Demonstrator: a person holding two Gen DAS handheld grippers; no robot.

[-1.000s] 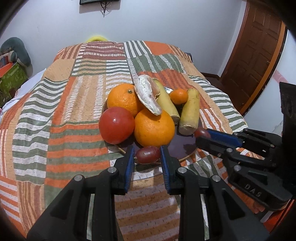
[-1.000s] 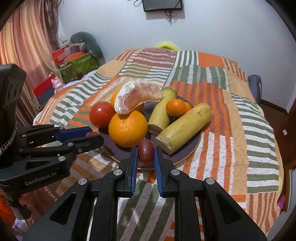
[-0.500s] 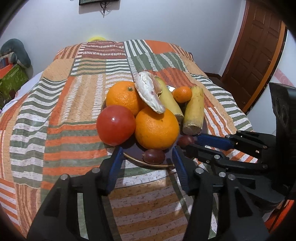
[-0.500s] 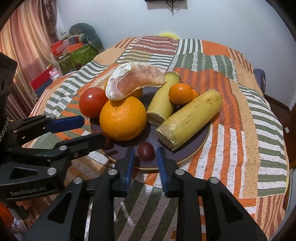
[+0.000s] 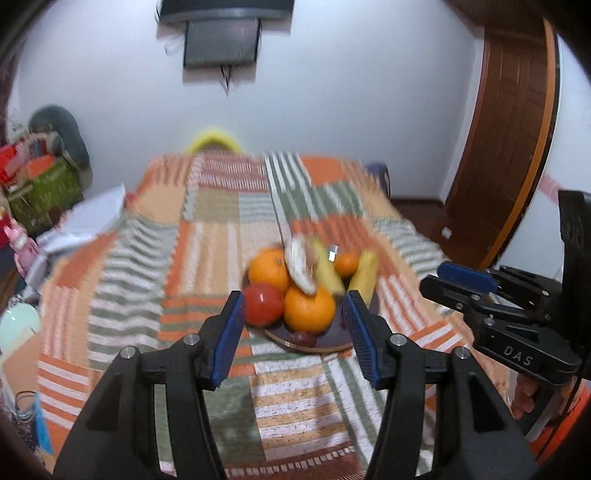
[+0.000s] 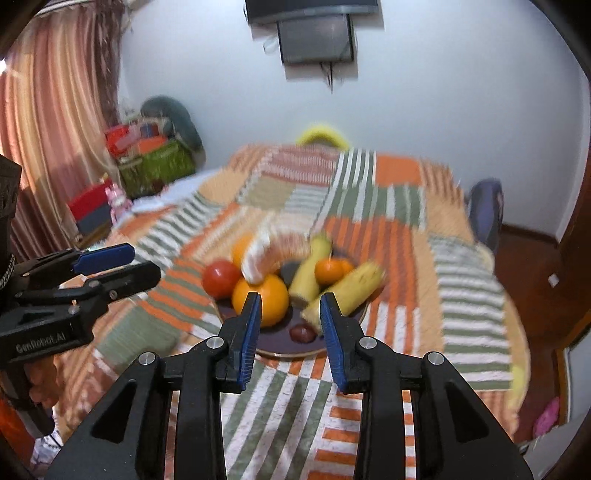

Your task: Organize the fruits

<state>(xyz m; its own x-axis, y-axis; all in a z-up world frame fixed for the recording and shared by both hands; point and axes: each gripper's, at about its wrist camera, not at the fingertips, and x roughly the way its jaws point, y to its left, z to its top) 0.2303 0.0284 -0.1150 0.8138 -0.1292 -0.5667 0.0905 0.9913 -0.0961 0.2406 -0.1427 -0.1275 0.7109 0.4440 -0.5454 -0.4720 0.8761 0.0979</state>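
A dark round plate [image 5: 328, 341] [image 6: 280, 350] sits on the striped bedspread and holds the fruit: two oranges [image 5: 309, 308] [image 6: 271, 299], a red tomato [image 5: 264, 304] [image 6: 220, 277], a peeled citrus segment [image 5: 300, 267] [image 6: 271, 251], two yellow bananas [image 5: 364, 273] [image 6: 351, 291], a small mandarin [image 5: 346, 264] [image 6: 328, 272] and dark grapes [image 5: 303, 338] [image 6: 302, 333] at the front rim. My left gripper [image 5: 295, 332] is open and empty, pulled back from the plate. My right gripper [image 6: 290, 332] is open and empty, also held back. Each gripper shows at the edge of the other's view.
The patchwork bedspread [image 5: 221, 236] covers the whole bed. A wooden door [image 5: 517, 147] stands to the right. Boxes and toys [image 6: 147, 162] pile up by the curtain [image 6: 48, 129] at the left. A screen [image 6: 314, 33] hangs on the far wall.
Both grippers let go of their grapes onto the plate's front rim, opened wide, then drew back and up from the plate. The view is motion-blurred now.
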